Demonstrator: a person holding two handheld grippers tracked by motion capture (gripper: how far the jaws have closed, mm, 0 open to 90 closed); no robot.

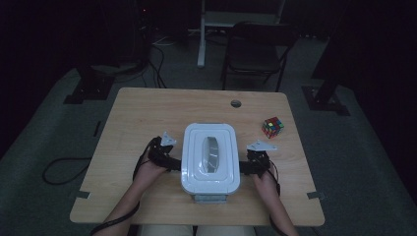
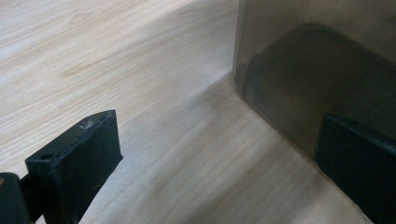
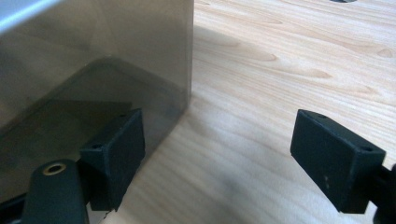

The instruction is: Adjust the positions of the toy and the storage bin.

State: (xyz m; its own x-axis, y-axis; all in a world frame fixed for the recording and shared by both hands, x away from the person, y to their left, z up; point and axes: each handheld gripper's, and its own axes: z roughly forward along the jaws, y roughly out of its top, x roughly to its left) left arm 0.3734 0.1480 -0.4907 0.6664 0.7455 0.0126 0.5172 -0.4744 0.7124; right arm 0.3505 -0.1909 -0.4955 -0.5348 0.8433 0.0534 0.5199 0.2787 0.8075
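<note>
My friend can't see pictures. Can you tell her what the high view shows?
A person's two hands press the left gripper and right gripper against opposite sides of a white lidded container on a wooden table. A colourful puzzle cube sits at its right.

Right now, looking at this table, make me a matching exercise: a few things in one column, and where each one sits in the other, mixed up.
Things:
1. white-lidded container
2. puzzle cube
3. left gripper
4. round hole in the table

Places:
a. near the far edge of the table, behind the container
b. middle of the table, between the two grippers
c. to the right of the container, farther back
d. against the container's left side

Pairs: 1-b, 2-c, 3-d, 4-a
</note>
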